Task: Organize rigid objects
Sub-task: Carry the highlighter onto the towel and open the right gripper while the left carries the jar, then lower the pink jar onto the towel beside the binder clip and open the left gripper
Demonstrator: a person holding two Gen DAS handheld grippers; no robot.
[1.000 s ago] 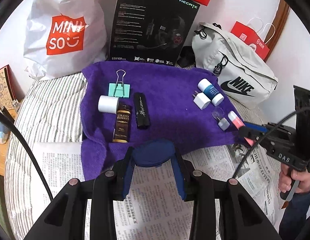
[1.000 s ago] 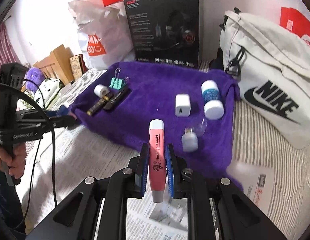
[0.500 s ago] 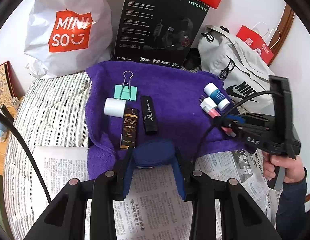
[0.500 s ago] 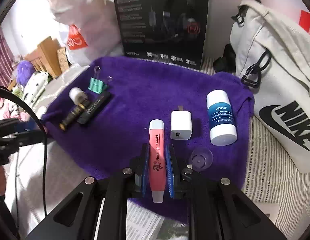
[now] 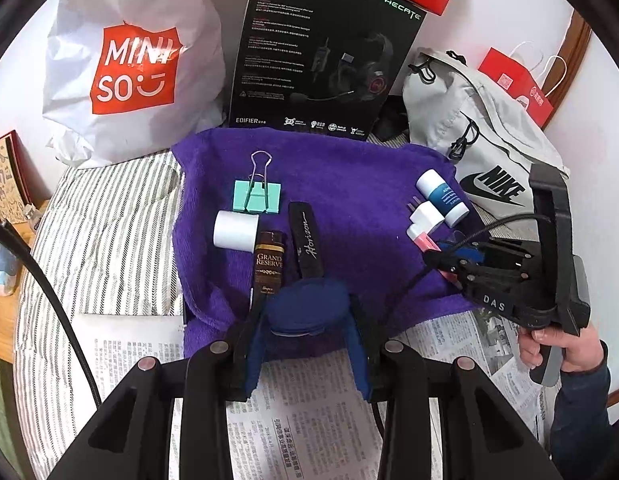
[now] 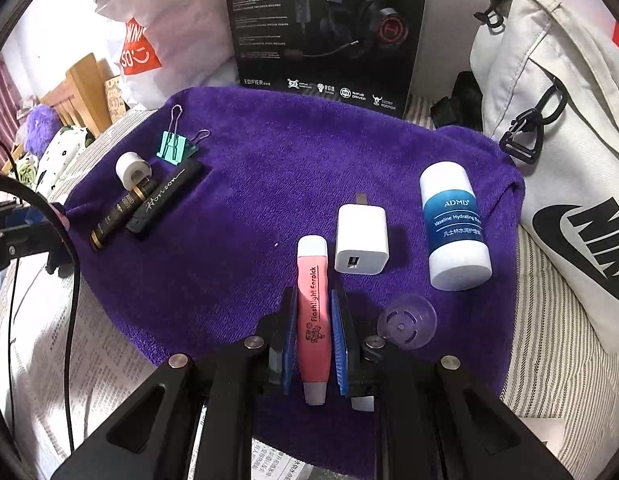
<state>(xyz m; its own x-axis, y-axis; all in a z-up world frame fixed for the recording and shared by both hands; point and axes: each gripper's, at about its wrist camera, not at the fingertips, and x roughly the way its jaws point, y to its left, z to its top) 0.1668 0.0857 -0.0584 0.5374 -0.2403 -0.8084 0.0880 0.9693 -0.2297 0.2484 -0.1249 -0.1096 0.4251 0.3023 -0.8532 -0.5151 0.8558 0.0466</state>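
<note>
My right gripper (image 6: 314, 316) is shut on a pink flashlight earpick (image 6: 313, 312), held low over the purple towel (image 6: 269, 168) just left of a white charger (image 6: 362, 240) and a blue-and-white balm stick (image 6: 455, 224). In the left wrist view the earpick's white tip (image 5: 419, 236) touches or nears the charger (image 5: 427, 216). My left gripper (image 5: 307, 320) is shut on a dark blue rounded object (image 5: 307, 308) at the towel's near edge. A white roll (image 5: 235, 230), a brown tube (image 5: 269, 266), a black bar (image 5: 307, 240) and a green binder clip (image 5: 257, 196) lie at the towel's left.
A clear round cap (image 6: 407, 322) lies beside the right gripper's finger. Behind the towel stand a black headset box (image 5: 321, 52), a white shopping bag (image 5: 129, 60) and a grey sling bag (image 5: 481, 152). Newspaper (image 5: 309, 420) covers the striped bed in front.
The right gripper has moved forward and down over the towel with the earpick, to beside the charger. The left gripper has edged forward over the towel's near edge.
</note>
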